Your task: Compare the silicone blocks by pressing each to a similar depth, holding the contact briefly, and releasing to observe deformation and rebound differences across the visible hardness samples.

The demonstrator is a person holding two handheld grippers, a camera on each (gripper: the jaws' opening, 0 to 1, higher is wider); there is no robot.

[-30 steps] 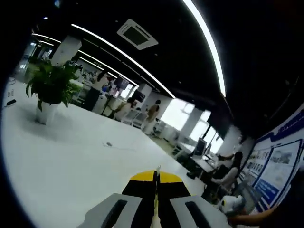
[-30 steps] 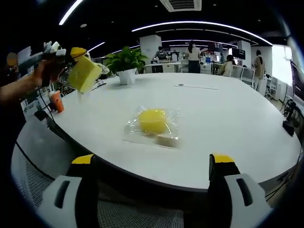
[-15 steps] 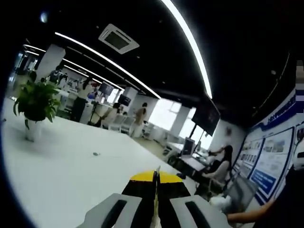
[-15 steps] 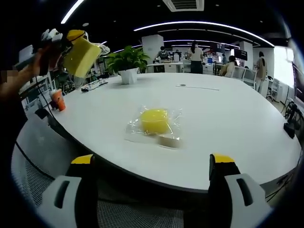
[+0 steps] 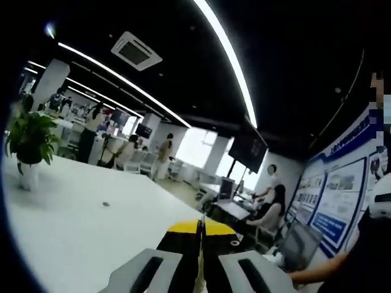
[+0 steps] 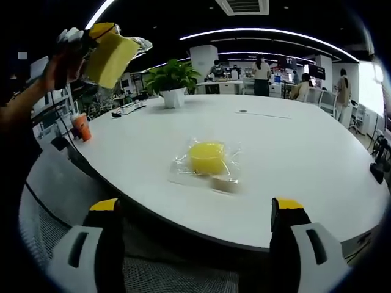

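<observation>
Yellow block (image 6: 207, 157) in clear glossy plastic wrap; table (image 6: 305, 159) smooth, white, faintly glossy.

Pale block (image 6: 223, 182) beside bagged yellow block (image 6: 206, 157) blurred; material unclear.

White table (image 6: 293, 177): bagged yellow block (image 6: 206, 157), potted plant (image 6: 173, 80), orange cup (image 6: 80, 126).

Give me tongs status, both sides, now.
Left tongs: shut on a bagged yellow block, raised above the table.
Right tongs: open, holding nothing.
</observation>
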